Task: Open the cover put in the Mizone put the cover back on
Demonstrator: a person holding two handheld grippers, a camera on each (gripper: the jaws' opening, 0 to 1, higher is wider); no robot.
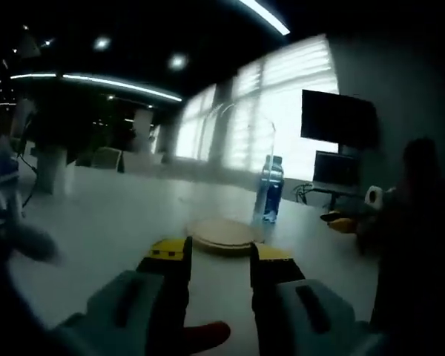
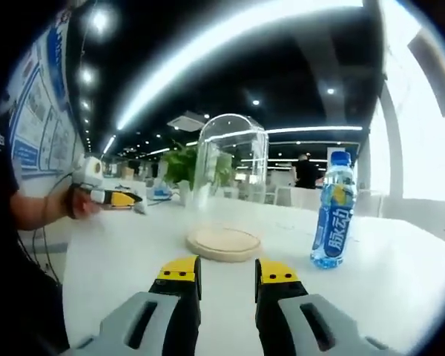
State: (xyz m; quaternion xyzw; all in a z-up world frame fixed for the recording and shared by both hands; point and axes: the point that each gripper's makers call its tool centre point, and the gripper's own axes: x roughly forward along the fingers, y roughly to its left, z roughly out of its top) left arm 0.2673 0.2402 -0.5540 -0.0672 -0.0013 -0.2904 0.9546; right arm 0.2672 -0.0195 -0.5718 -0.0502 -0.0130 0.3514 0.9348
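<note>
Nearest in the left gripper view, the left gripper hangs just above the white bench with its yellow-tipped jaws apart and nothing between them — released. In the right gripper view the right gripper is the same, jaws spread over bare bench surface, gripping nothing. Just beyond both grippers, out in the open middle of the bench, lies a round, flat, pale wooden base, and on it stands a tall clear glass dome cover, upright and seated on the disc; in the left gripper view the dome is faint against the bright window, though the base is plain. Beside the base, apart from it, stands the Mizone — a clear plastic bottle with a blue cap and blue label, upright on the bench; in the left gripper view it sits just behind the base's right edge. Farther off, near the bench's far left edge in the right gripper view, a person's hand rests beside a small yellow-and-black object, too blurred to identify.
</note>
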